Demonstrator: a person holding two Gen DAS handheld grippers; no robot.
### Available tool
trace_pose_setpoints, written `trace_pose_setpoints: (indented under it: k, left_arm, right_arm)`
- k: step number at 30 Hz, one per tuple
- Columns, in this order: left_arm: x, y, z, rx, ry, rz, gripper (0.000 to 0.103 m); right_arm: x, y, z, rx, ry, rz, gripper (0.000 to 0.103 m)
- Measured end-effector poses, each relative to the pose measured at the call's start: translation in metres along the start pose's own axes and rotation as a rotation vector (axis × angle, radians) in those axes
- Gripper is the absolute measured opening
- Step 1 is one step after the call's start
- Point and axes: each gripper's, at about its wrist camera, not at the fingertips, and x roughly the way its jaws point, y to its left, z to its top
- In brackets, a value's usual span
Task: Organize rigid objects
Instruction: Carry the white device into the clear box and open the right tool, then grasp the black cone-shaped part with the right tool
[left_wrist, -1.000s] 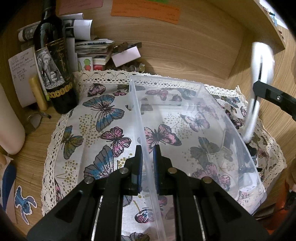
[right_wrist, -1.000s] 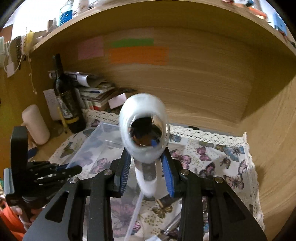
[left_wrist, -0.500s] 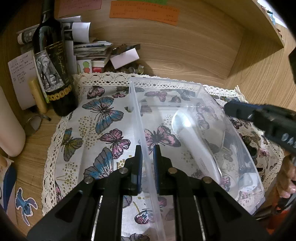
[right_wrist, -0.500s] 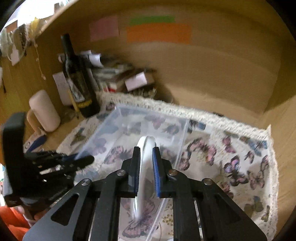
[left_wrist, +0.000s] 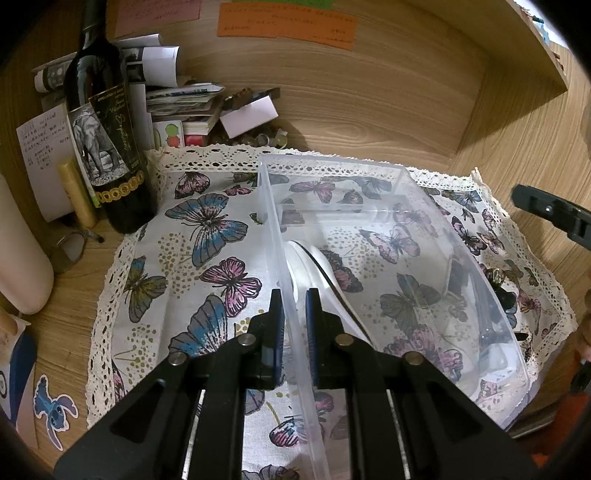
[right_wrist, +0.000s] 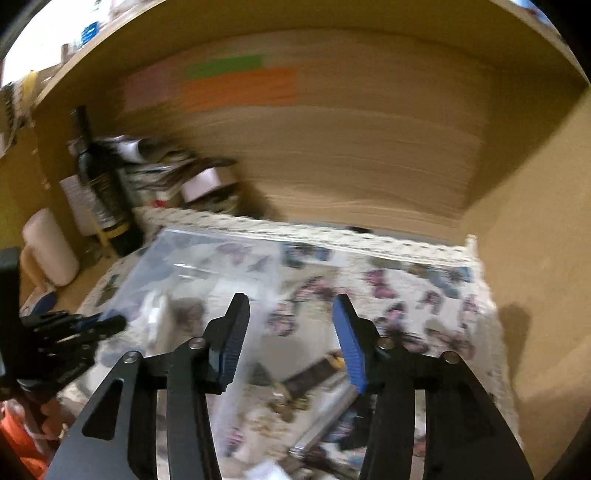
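left gripper (left_wrist: 294, 314) jaws clamp the bin (left_wrist: 388, 177) wall; right gripper (right_wrist: 290, 325) jaws just opened, empty

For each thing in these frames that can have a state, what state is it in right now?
Clear plastic storage box: lidless, upright on the butterfly-print cloth.
White round mirror-like object: inside the box, leaning on its left wall.
Left gripper: shut on the box's wall.
Right gripper: open, nothing between its jaws, which just opened.
Dark wine bottle: upright; top out of frame.
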Motion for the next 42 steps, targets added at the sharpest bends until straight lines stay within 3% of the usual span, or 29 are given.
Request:
trace_pose_setpoints:
  k: [9, 19, 25, 30, 42]
  left_arm:
    - [0.001, -0.001, 0.000, 0.009, 0.003, 0.012, 0.011]
    - [0.001, -0.001, 0.001, 0.008, 0.008, 0.020, 0.011]
    - [0.001, -0.001, 0.000, 0.004, 0.008, 0.023, 0.011]
    - [0.001, -0.001, 0.000, 0.007, 0.009, 0.022, 0.011]
    - [0.001, -0.001, 0.000, 0.009, 0.007, 0.025, 0.011]
  right_arm:
    - [0.005, -0.054, -0.032, 0.107, 0.095, -0.124, 0.045]
    - [0.051, -0.079, -0.071, 0.180, 0.271, -0.122, 0.045]
    - [0.059, -0.083, -0.072, 0.218, 0.283, -0.061, 0.037]
    - [0.069, -0.077, -0.074, 0.203, 0.307, -0.066, 0.031]
    - [0.042, -0.063, -0.051, 0.145, 0.187, -0.099, 0.031]
